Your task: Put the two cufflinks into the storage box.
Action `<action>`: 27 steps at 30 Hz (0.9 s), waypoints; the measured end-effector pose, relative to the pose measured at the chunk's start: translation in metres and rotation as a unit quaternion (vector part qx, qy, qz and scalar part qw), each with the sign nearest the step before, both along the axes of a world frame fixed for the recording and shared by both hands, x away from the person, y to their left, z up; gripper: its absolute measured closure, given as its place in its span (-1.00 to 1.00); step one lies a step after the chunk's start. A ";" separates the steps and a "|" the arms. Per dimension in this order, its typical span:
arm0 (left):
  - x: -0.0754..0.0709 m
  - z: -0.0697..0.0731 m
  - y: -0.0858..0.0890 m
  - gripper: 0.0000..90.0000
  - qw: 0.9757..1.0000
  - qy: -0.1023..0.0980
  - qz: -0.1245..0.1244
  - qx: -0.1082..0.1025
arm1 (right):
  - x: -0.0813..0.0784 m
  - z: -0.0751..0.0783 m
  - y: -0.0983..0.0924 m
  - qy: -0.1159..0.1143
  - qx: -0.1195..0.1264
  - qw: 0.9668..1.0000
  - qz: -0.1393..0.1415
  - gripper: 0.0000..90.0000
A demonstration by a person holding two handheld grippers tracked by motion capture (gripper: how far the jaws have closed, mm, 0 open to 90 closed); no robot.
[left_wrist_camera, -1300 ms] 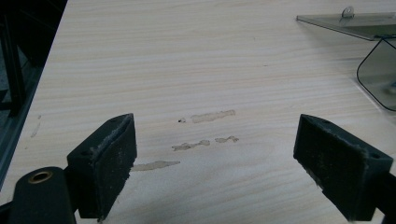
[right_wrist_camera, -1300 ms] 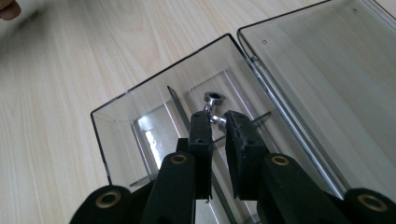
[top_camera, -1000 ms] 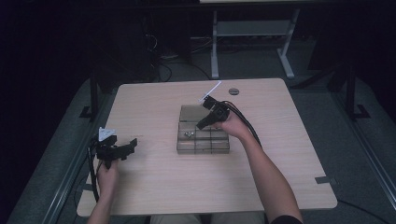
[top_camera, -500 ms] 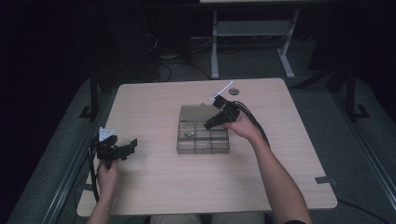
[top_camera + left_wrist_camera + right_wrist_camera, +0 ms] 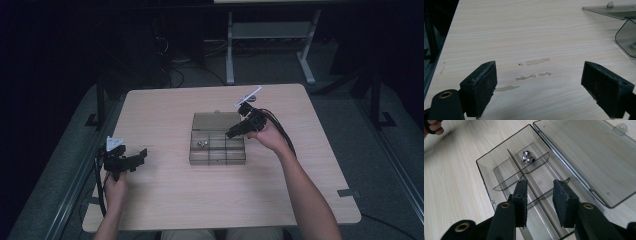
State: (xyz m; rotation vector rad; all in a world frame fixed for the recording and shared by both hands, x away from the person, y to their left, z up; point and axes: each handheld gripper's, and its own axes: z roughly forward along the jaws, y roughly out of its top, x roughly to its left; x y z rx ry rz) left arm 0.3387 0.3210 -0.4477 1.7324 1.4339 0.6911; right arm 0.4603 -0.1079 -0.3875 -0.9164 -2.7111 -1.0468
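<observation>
Compartment box (image 5: 217, 145) sits mid-worktop (image 5: 165, 210), lid flat open at twelve o'clock; one small metal fitting (image 5: 527, 158) lies in a far cell (others look bare); right hand-held gripper (image 5: 539, 202) hovers over it, jaws narrow, empty; left hand-held gripper (image 5: 539, 90) waits at nine o'clock, wide; sorting seems barely begun.

The right hand-held gripper (image 5: 539, 200) hangs over a clear, smoky plastic organiser box (image 5: 499, 170) sitting on the pale wood worktop (image 5: 451, 190). Its two black jaws stand a little apart with nothing between them, above the near compartments of the box. Thin dividers split the box into small cells, and a small shiny metal fitting (image 5: 527, 158) lies in one of the cells farther from the jaws. The box's lid (image 5: 586, 157) lies flat on the worktop, folded open beside it. Fingertips (image 5: 434, 128) show beyond the box's far corner.
</observation>
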 end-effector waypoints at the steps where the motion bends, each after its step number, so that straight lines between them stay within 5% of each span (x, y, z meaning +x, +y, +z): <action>1: 0.000 0.000 0.000 -0.72 1.000 0.000 0.000 -0.001 | 0.000 0.000 -0.002 -0.002 0.001 1.000 0.001 0.41; 27: 0.000 0.000 0.000 -0.72 1.000 0.002 0.000 0.003 | -0.018 -0.003 -0.042 0.000 0.013 0.999 -0.029 0.26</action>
